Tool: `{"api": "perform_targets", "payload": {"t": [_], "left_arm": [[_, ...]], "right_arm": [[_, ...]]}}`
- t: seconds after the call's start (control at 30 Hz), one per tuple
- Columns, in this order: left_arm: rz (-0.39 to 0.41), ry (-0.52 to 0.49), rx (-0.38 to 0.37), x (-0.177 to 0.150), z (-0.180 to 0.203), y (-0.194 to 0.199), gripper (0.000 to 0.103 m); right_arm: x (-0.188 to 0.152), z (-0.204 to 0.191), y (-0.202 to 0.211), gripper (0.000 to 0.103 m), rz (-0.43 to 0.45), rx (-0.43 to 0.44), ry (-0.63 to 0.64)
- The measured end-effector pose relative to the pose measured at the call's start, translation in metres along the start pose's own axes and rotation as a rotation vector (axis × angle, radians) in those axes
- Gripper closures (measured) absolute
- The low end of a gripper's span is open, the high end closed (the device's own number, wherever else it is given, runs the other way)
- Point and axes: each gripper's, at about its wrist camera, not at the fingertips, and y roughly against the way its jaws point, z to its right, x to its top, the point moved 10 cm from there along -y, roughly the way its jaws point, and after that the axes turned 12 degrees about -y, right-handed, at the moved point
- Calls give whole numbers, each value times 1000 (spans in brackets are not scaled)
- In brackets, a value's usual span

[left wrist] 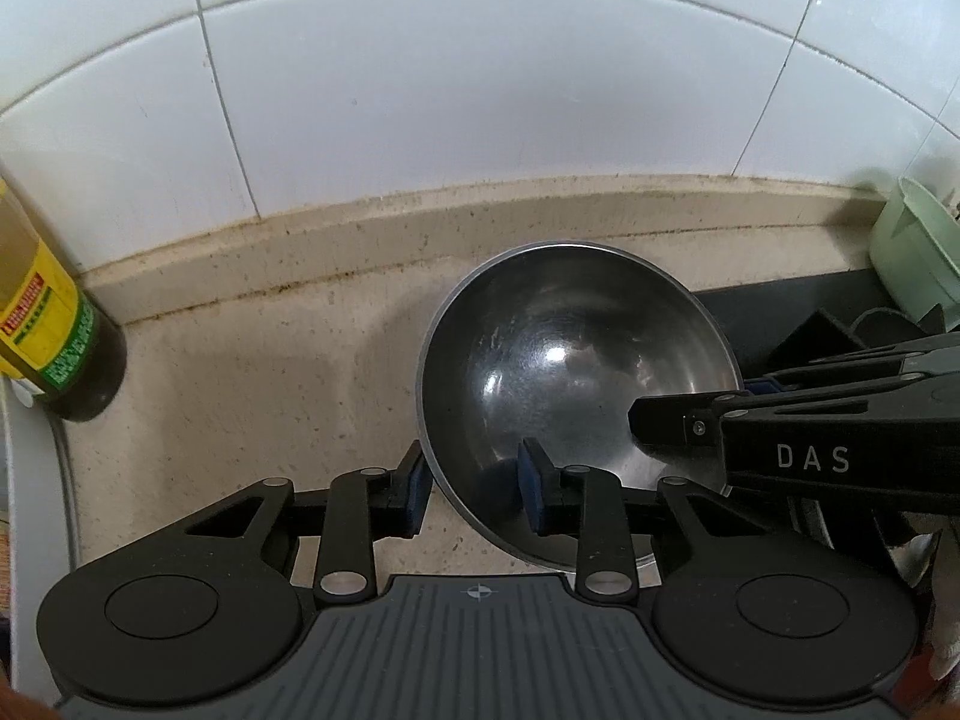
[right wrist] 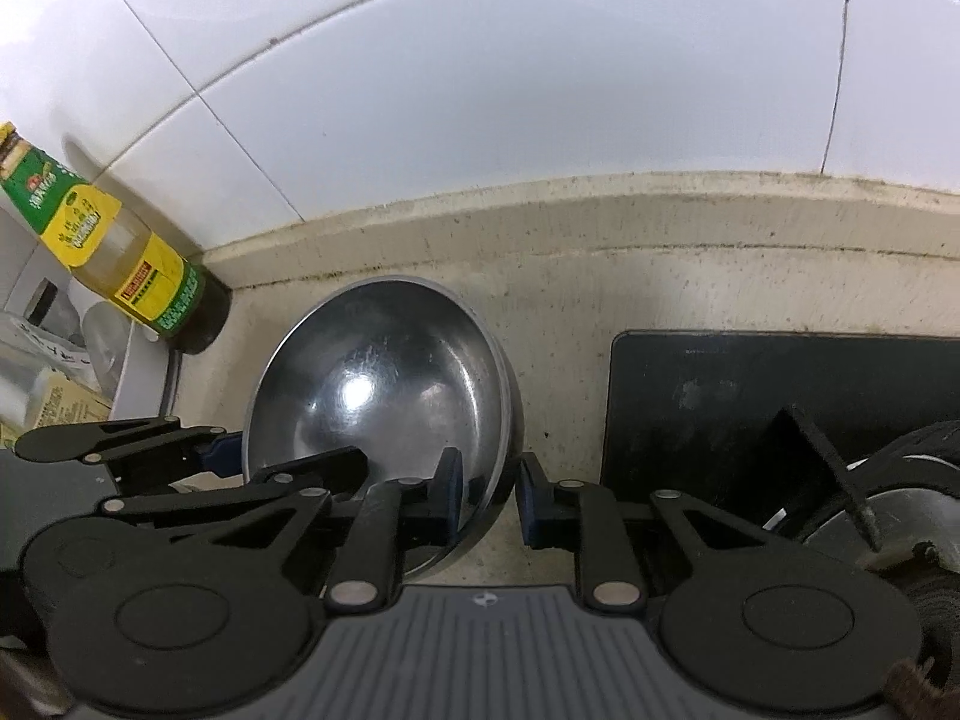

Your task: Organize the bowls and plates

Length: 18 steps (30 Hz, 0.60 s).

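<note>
A home kitchen: white wall tiles [left wrist: 480,90], stained stone counter [left wrist: 240,372], oil bottle [right wrist: 120,258], black stove [right wrist: 750,396].

Two wrist fisheyes, angled steeply down, close, perhaps opposite sides, sharing steel bowl [left wrist: 576,372]

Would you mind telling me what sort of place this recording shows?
Most likely a home kitchen counter: white wall tiles, a steel bowl on speckled stone worktop, and a black stove.

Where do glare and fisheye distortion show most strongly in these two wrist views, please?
Left wrist: a bright glare spot sits inside the bowl, and the wall tiles bow into arcs. Right wrist: a larger glare patch on the bowl, the bottle leans sharply near the left edge, corners vignette black.
</note>
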Motion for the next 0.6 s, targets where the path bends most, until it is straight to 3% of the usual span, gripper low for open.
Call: {"api": "perform_targets", "payload": {"t": [0.6], "left_arm": [[96,53,97,-6,-25,74,61]], "right_arm": [[-1,-64,48,85,55,60,93]]}}
